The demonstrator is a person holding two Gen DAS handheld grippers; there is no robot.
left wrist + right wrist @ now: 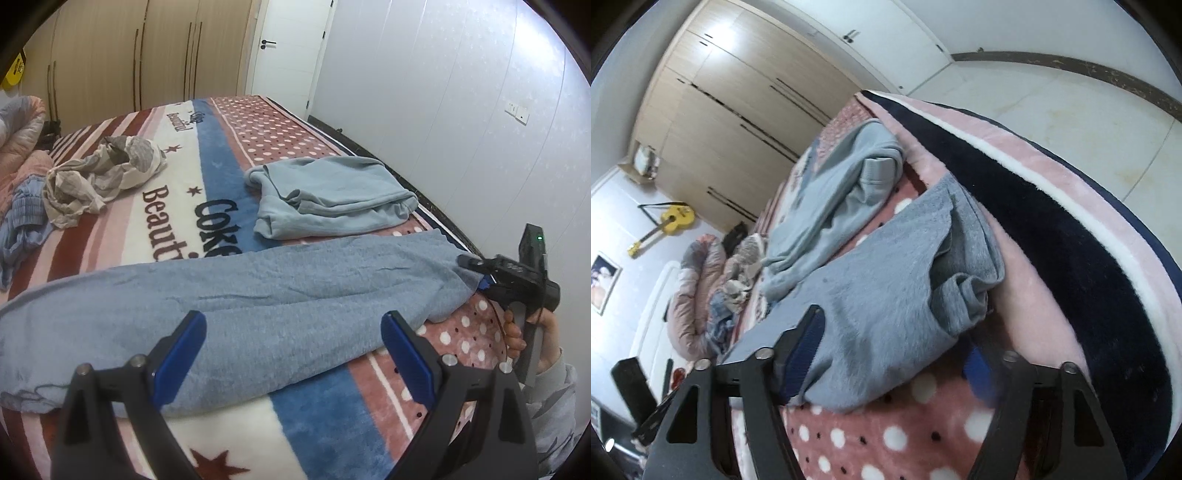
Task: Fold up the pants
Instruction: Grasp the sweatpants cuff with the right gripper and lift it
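Grey-blue pants (229,295) lie stretched sideways across the patterned blanket (325,417), folded lengthwise. My left gripper (293,354) is open, its blue-padded fingers (184,354) just above the pants' near edge, holding nothing. My right gripper (476,275) shows at the right end of the pants, at the bed edge. In the right wrist view the right gripper (890,354) is open, its jaws wide; the pants' end (886,295) lies between them, with the bunched waistband (964,295) ahead.
A light blue garment (325,199) lies folded behind the pants; it also shows in the right wrist view (827,206). Crumpled patterned clothes (99,177) and a quilt (22,155) sit at the left. A wall runs along the bed's right side.
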